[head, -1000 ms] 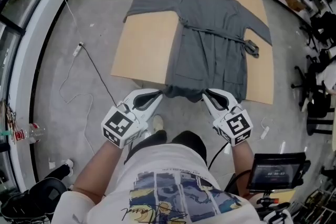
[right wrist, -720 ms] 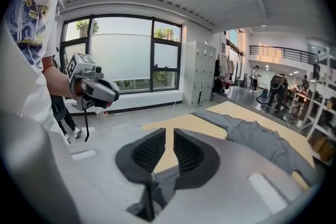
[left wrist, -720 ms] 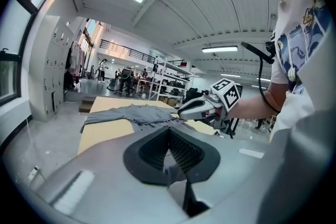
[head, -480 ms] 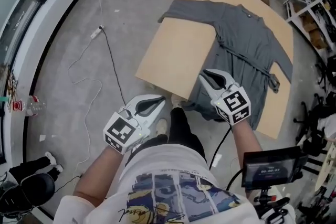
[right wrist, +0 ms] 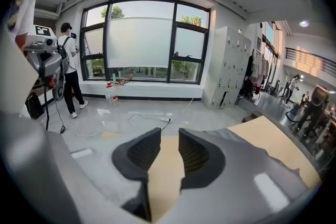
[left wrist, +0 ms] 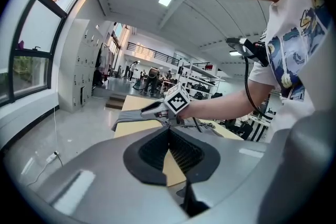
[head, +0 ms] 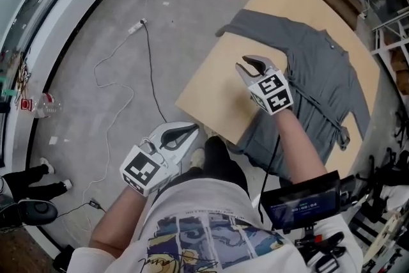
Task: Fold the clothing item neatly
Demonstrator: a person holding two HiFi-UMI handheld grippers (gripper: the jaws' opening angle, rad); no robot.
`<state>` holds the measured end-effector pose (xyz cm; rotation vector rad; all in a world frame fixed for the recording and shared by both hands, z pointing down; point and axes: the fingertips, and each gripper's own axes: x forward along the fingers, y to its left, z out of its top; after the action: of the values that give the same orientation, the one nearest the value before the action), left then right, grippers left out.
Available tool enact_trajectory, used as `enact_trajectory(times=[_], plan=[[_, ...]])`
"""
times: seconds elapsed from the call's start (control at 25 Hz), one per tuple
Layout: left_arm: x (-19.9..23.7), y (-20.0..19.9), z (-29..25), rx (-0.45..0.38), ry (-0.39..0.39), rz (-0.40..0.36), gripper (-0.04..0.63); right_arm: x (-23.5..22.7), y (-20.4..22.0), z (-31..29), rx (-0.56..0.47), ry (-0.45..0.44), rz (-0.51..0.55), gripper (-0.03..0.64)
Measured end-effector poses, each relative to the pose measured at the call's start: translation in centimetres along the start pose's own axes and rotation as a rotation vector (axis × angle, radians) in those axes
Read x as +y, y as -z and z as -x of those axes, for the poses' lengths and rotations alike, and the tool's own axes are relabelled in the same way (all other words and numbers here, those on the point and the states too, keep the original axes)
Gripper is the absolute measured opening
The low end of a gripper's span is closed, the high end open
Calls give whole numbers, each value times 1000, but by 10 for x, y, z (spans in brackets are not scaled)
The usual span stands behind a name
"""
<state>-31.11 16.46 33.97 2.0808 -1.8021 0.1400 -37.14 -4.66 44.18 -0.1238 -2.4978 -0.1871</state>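
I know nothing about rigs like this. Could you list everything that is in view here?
garment: one, grey, spread on the table
table: one, light wood, on the grey floor
power strip: one, white, on the floor, trailing a white cable
bottle: one, clear, on the floor by the window
screen: one, dark, at the person's right side
bystander: one, white top and dark trousers, near the window
left claw: one, white and black, shut and empty, off the table's near corner
right claw: one, white and black, jaws just been opening with nothing between them, over bare table beside the garment
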Motion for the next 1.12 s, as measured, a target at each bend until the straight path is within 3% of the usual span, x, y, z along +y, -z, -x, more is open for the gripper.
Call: enact_trajectory(times=[0.52, 0.84, 1.12], plan=[[34, -21, -52, 32, -75, 105, 8, -103, 28, -145, 145, -49, 68, 134], [43, -16, -62, 36, -93, 142, 8, -117, 37, -198, 221, -114, 117, 172], [46, -6, -62, 50, -121, 186, 8, -119, 55, -224, 283, -155, 99, 196]])
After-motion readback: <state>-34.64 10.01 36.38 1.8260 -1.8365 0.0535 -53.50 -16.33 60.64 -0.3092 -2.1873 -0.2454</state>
